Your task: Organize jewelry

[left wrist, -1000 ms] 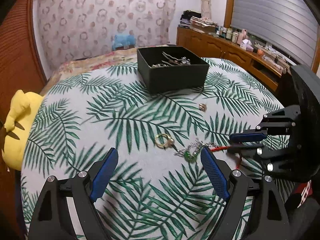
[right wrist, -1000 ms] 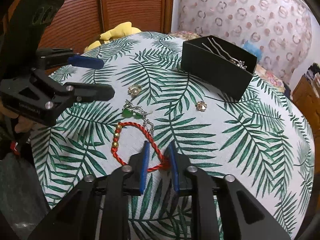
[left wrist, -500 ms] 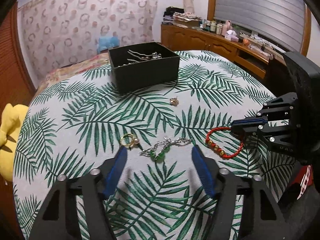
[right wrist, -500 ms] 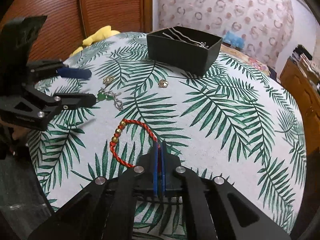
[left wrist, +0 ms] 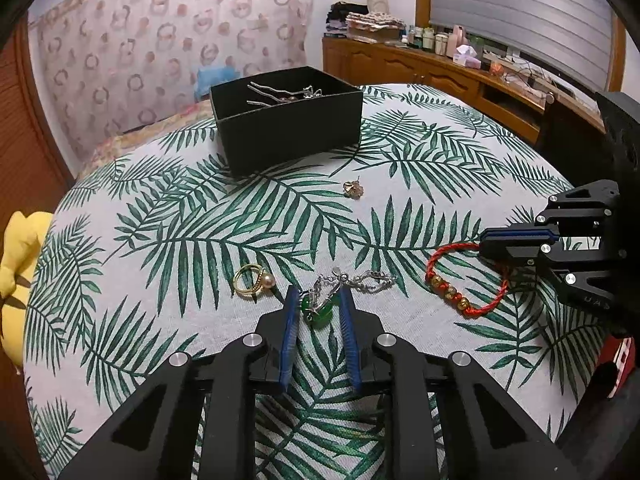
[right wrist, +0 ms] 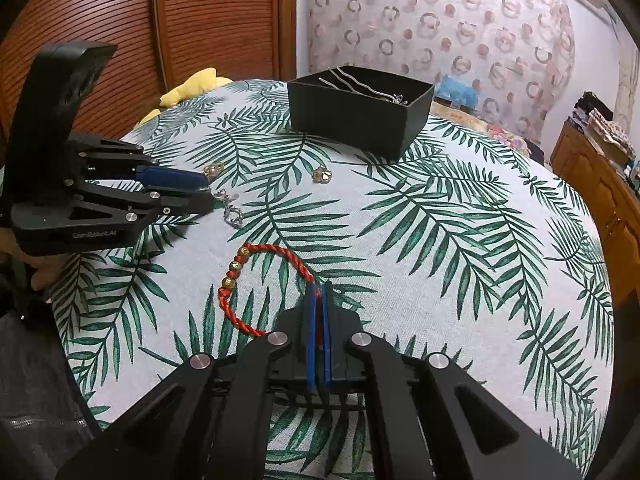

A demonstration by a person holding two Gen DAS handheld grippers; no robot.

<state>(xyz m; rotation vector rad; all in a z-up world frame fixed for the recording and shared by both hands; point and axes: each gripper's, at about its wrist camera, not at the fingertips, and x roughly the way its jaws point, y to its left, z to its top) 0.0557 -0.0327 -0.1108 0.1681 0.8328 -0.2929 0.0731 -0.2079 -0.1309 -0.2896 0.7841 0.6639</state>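
Observation:
A red cord bracelet (right wrist: 256, 280) with gold beads lies on the palm-leaf tablecloth; my right gripper (right wrist: 319, 292) is shut on its cord. It also shows in the left wrist view (left wrist: 464, 280). My left gripper (left wrist: 318, 300) has its fingers narrowed around a silver chain with a green pendant (left wrist: 320, 308), with a gap still showing on each side. A gold pearl ring (left wrist: 250, 280) lies left of it. A small gold flower piece (left wrist: 353, 189) lies nearer the black box (left wrist: 288, 128), which holds silver hairpins (left wrist: 280, 94).
A yellow plush toy (left wrist: 18, 276) sits at the table's left edge. A wooden sideboard (left wrist: 440, 72) with bottles stands at the back right. Wooden slatted doors (right wrist: 140, 40) are behind the table. The round table's edge (right wrist: 600, 280) curves away on the right.
My left gripper moved forward onto the green pendant and narrowed its fingers around it. My right gripper closed on the red bracelet's cord and stays shut.

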